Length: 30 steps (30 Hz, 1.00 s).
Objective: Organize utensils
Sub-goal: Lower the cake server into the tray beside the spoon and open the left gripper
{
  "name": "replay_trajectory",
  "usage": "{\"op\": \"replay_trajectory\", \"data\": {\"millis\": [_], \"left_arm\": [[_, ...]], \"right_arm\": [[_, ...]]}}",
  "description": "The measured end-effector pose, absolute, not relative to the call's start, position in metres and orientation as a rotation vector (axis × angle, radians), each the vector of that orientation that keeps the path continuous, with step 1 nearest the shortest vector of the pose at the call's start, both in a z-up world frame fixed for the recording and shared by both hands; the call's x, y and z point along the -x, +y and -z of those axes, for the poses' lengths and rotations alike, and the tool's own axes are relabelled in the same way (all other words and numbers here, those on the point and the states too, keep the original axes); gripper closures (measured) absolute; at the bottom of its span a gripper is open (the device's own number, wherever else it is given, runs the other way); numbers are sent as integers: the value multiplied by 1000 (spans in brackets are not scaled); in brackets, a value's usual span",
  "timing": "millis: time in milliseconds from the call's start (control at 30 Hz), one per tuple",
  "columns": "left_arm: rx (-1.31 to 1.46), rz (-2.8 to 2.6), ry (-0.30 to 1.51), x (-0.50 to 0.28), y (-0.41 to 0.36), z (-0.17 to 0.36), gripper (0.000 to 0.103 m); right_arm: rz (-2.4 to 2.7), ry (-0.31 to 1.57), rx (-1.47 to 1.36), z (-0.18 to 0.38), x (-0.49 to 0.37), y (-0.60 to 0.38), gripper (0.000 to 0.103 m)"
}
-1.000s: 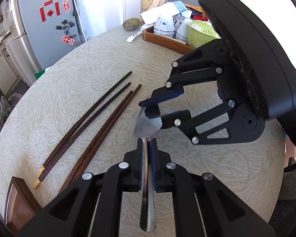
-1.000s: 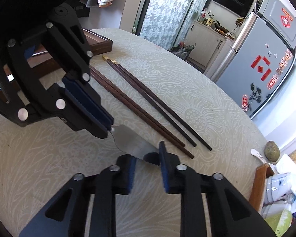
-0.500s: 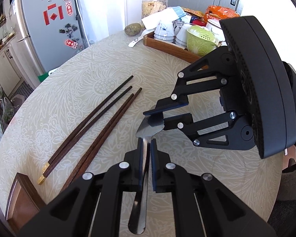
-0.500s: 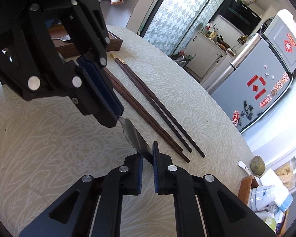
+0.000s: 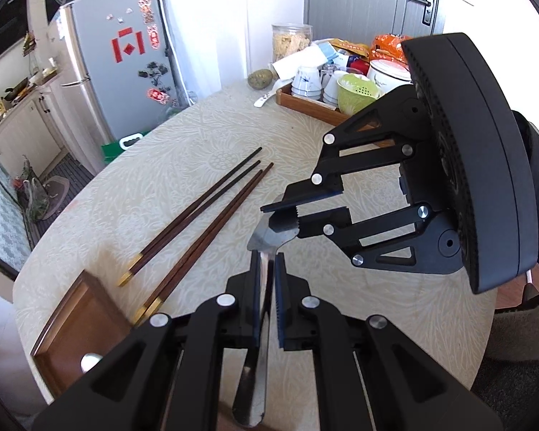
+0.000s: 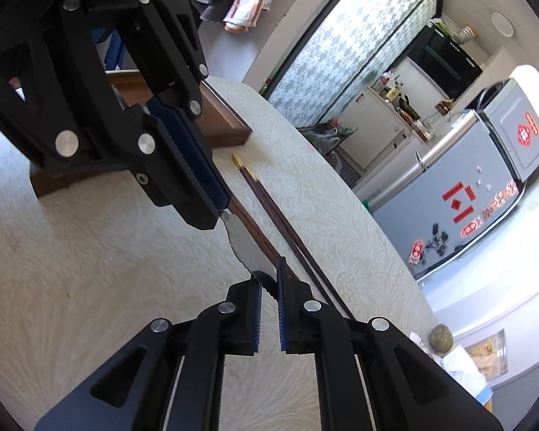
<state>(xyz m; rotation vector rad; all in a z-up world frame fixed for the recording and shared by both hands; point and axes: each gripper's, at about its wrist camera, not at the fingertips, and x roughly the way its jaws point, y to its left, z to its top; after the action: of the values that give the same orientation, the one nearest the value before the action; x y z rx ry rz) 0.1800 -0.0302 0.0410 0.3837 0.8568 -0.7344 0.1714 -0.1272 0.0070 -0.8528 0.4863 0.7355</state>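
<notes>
Above the table (image 5: 341, 165), at 3 o'clock of the chopsticks (image 5: 197, 215), both the left gripper (image 5: 267, 298) and right gripper (image 6: 268, 296) clench the spoon (image 5: 269, 240); one should release only once the other's hold looks secure.

Right tool (image 6: 268, 283): open around the bowl a second ago, now closed on it.
Shiny steel spoon (image 5: 269, 240): lifted higher above the pale patterned desk (image 5: 183, 186), between both tools.
Left tool (image 5: 267, 276): raised, tilted.
</notes>
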Motion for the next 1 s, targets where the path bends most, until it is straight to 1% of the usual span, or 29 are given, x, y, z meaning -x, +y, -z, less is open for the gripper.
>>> {"op": "replay_trajectory", "data": {"millis": [433, 633, 900, 967, 1000], "left_arm": [[-297, 567, 844, -108, 89, -55, 96], [-231, 509, 862, -91, 136, -42, 95], [-170, 474, 893, -96, 165, -16, 95], [-190, 455, 885, -100, 165, -9, 94], [-207, 441, 881, -101, 164, -6, 94]], "right_arm": [[-895, 382, 945, -26, -111, -4, 95], [-962, 369, 986, -16, -95, 48, 95], [-984, 372, 1032, 8, -108, 81, 94], [-950, 354, 1054, 13, -112, 85, 95], [-910, 325, 1059, 15, -115, 84, 91]]}}
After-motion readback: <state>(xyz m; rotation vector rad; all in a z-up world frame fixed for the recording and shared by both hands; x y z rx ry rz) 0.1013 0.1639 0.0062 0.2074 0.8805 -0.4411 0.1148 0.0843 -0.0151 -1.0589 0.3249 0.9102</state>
